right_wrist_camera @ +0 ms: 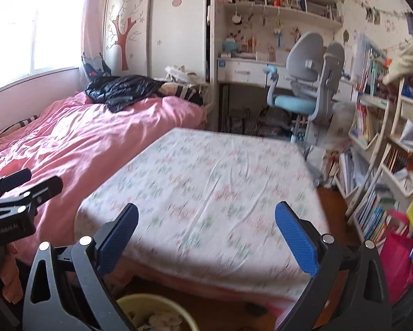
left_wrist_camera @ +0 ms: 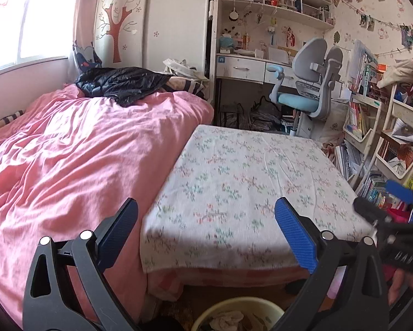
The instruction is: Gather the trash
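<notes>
Ahead: floral-covered counter (left_wrist_camera: 250, 171), its top bare, open room for my tongs | Left: pink bed (left_wrist_camera: 68, 151) pressed against the counter, no gap to pass | Right: crammed bookshelves (right_wrist_camera: 383, 165), narrow strip of floor (right_wrist_camera: 333, 215) between | Below: yellow bin (right_wrist_camera: 157, 311) near the counter's front edge | Far: desk chair (left_wrist_camera: 308, 82) blocks beyond.

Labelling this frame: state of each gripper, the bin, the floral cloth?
Left gripper: open, empty.
Right gripper: open, empty.
Round pale-yellow plastic bin: on floor, crumpled trash inside.
White floral cloth: spread flat, nothing on it.
</notes>
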Demonstrator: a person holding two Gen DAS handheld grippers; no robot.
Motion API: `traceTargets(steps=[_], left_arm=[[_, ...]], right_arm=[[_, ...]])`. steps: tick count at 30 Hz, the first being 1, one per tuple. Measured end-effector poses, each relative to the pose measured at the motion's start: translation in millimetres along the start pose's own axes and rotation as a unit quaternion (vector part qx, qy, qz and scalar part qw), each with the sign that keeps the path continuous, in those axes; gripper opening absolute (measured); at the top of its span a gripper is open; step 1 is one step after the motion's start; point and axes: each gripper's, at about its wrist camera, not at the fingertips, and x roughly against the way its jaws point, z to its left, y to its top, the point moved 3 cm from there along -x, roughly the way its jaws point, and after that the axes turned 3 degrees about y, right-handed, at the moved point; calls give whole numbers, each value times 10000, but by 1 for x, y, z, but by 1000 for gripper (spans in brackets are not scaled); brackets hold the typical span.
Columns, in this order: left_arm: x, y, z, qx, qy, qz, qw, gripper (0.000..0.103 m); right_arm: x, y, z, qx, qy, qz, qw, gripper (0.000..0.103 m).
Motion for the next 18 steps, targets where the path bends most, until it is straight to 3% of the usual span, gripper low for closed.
traceTargets(steps=[6, 10, 18], left_arm=[[-32, 28, -3, 68, 64, -64, 9999, 96], [-51, 42, -13, -49, 40, -64, 10000, 96], [-91, 74, -30, -302, 85, -171, 9994, 96]], right_arm=[[-21, 22, -26, 150, -312, -167, 9993, 95], [-44, 15, -38, -279, -237, 183, 9992, 95], [-68, 14, -38, -246, -274, 409, 9985, 95]])
